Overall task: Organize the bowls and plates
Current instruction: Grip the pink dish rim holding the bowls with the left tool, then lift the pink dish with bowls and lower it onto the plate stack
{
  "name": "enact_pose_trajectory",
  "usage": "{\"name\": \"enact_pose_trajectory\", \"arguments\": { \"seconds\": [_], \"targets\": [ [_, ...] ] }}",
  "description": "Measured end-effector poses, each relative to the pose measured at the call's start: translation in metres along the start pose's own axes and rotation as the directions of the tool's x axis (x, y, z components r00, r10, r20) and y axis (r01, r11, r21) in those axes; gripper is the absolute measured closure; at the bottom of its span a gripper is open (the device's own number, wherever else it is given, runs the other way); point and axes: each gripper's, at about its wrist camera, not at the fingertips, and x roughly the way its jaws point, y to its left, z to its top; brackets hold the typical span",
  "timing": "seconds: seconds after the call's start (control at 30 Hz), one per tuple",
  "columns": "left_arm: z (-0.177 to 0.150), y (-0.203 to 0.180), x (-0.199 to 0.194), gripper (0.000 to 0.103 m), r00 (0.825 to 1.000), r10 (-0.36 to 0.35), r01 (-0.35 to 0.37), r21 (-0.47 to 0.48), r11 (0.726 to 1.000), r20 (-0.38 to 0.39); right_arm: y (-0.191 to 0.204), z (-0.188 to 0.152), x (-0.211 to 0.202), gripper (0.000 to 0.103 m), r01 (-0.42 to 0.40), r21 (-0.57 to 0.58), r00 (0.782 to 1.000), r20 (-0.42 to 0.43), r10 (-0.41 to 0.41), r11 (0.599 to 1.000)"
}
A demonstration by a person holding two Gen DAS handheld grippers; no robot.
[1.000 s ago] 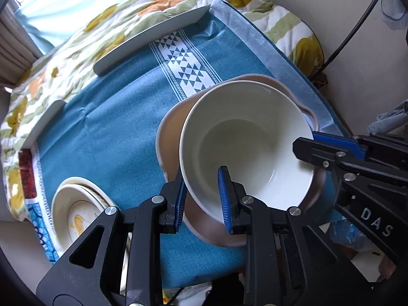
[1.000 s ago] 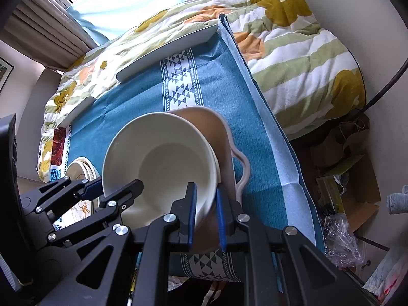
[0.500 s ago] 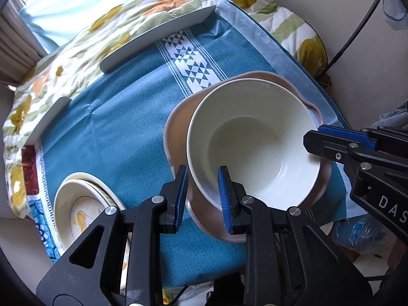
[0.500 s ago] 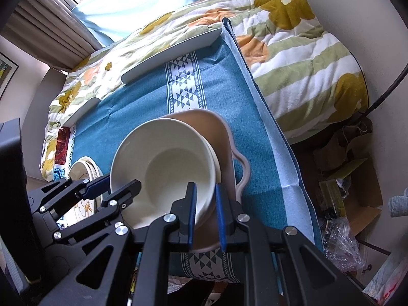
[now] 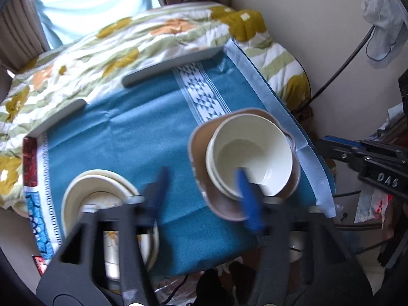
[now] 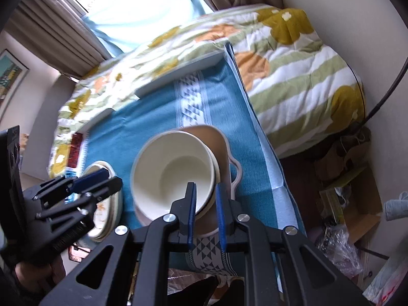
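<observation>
A cream bowl [image 5: 251,154] sits nested in another cream bowl inside a brown handled dish [image 5: 201,178] on the blue cloth; they also show in the right wrist view, bowl [image 6: 173,173] and dish [image 6: 221,148]. My left gripper [image 5: 204,193] is open and blurred, pulled back above the cloth near the bowls, holding nothing. My right gripper [image 6: 206,216] has its jaws narrowly apart over the near rim of the bowl stack; whether it pinches the rim is unclear. A stack of cream plates [image 5: 99,186] lies at the near left.
The blue cloth [image 5: 132,132] covers a low table on a floral quilt [image 5: 102,40]. Grey table edges [image 5: 173,66] show at the far side. A wall, a black cable [image 5: 341,63] and floor clutter [image 6: 339,204] are on the right.
My left gripper let go of the bowl rim, opened wide and drew back and up. The cream bowl now rests in the stack. Both views have risen away from the table.
</observation>
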Motion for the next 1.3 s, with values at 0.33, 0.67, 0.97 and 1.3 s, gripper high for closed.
{"name": "enact_pose_trajectory", "arguments": {
  "seconds": [0.33, 0.67, 0.97, 1.3],
  "targets": [
    [-0.033, 0.031, -0.027, 0.003, 0.998, -0.051, 0.051, 0.01, 0.999, 0.046, 0.007, -0.015, -0.072, 0.0, 0.032, -0.201, 0.984, 0.177, 0.004, 0.979],
    [-0.037, 0.023, 0.057, 0.021, 0.979, -0.102, 0.088, -0.084, 0.993, -0.179, -0.004, -0.003, 0.023, 0.001, 0.216, -0.246, 0.962, -0.11, -0.249, 0.945],
    [-0.035, 0.009, 0.097, 0.038, 0.962, -0.113, 0.097, -0.075, 0.992, -0.249, -0.011, 0.0, 0.086, 0.04, 0.204, -0.343, 0.917, -0.261, -0.302, 0.917],
    [-0.027, 0.005, 0.131, 0.062, 0.955, -0.122, 0.106, -0.072, 0.992, -0.27, -0.015, 0.004, 0.118, 0.07, 0.115, -0.371, 0.925, -0.298, -0.235, 0.922]
  ]
}}
